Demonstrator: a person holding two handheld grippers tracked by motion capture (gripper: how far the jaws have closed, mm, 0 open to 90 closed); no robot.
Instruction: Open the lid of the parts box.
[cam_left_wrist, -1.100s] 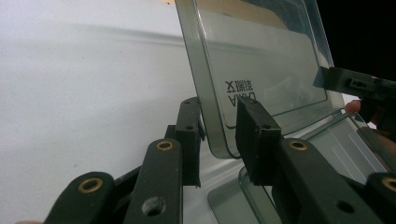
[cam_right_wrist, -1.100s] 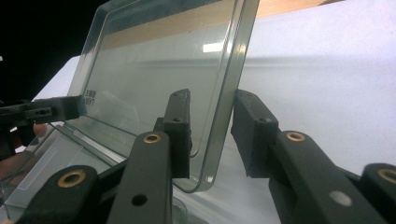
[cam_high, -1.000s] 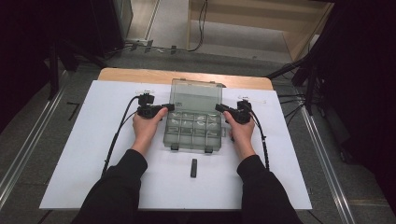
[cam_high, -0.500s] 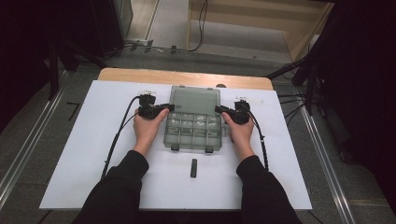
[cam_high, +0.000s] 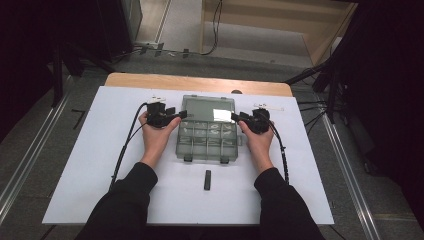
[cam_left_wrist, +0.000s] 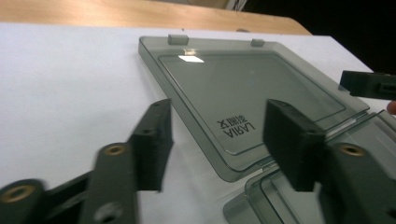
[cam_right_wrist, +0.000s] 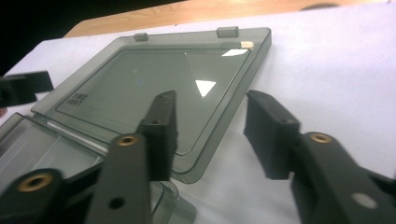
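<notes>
The clear grey plastic box (cam_high: 207, 141) with little compartments sits in the middle of the high view on the white sheet (cam_high: 80, 170). Its lid (cam_high: 208, 107) lies flat open toward the top of the frame. The left gripper (cam_high: 181, 115) and right gripper (cam_high: 234, 117) sit at the lid's two side edges. Both have just been opening, and their jaws straddle those edges without pinching. Both hands are equally near.

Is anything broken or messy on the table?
Nothing looks broken or spilled. The clear box sits square on the white sheet, its lid folded flat behind it. One small black piece lies alone in front of the box, which is slightly odd.
</notes>
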